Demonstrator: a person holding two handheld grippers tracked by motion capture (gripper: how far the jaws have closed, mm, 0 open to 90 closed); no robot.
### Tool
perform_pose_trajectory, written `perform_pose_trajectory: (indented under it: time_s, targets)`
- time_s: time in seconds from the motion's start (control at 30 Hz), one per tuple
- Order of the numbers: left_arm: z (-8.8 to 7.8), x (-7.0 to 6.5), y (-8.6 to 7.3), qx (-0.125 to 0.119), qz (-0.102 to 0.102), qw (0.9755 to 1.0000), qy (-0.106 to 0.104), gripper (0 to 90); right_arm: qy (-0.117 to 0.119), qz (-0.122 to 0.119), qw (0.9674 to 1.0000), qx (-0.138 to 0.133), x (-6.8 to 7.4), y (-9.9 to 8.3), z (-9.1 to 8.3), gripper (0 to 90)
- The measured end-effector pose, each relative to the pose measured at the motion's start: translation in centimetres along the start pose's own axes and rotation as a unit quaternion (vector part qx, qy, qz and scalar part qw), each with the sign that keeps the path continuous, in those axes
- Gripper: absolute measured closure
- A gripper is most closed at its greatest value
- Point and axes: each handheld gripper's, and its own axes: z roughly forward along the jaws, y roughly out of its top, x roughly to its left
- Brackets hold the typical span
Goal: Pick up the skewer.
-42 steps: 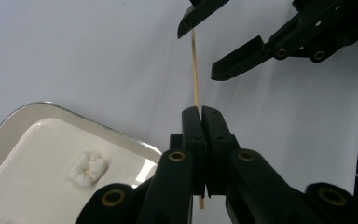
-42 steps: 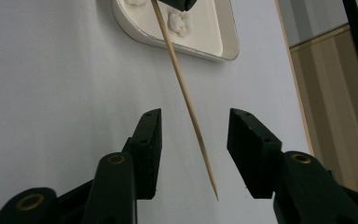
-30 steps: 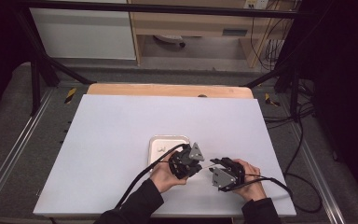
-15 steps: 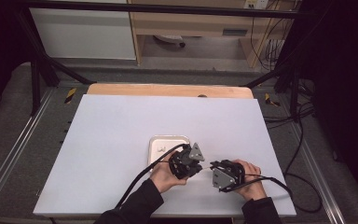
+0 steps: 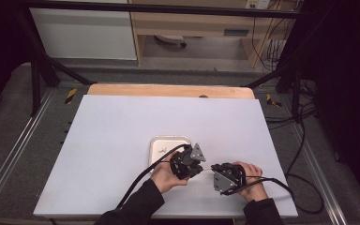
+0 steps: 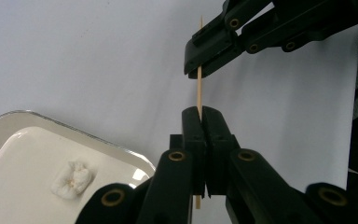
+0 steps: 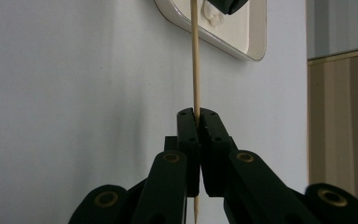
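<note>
**A:** So both grippers are clamped on the same wooden skewer (image 6: 198,88) right now. The left gripper (image 6: 200,111) has its jaws pinched tight on one end, and the right gripper (image 7: 197,112) has just finished closing on the other end, with the stick right between its pads. In the high view the skewer hangs in the air between the two hands, just off the near right corner of the white tray (image 5: 155,143), above the table (image 5: 112,140) and toward its near edge.

**B:** Two rigid grips on one thin stick, that's the sketchy part imo. If the hands drift apart or twist even a little out of line, I'd guess it bends and snaps.

**A:** Yeah, or it slides through one set of pads. It's a round stick with skinny contact, so a pull along its length could let it slip out.

**B:** And if one side lets go early, the free end swings down and might poke that white lump (image 6: 72,179) in the tray, or flick off the table's near edge.

**A:** Pointed tip too, so I wouldn't want it rolling toward a sleeve.
</note>
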Motion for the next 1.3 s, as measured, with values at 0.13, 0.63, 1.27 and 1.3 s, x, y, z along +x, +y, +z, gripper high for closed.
perform_pose_trajectory:
  time_s: [0.13,0.63,1.27,1.3]
  targets:
    - [-0.1,0.2,0.0,0.002,-0.004,1.0,0.004,88.4,0.0,-0.003,1.0,0.0,-0.1,0.1,-0.1,89.0]
    - [-0.2,0.6,0.8,0.076,0.006,0.997,0.014,67.8,0.005,-0.016,0.9997,0.018,-0.2,0.3,-0.1,89.1]
    - [1.8,-0.6,1.3,0.135,0.045,0.9897,0.013,88.8,0.014,-0.039,0.9988,0.028,-0.2,0.7,-0.1,89.0]
    - [1.8,-0.7,1.3,0.135,0.046,0.9896,0.013,89.0,0.013,-0.038,0.9988,0.028,-0.1,0.7,-0.1,89.0]
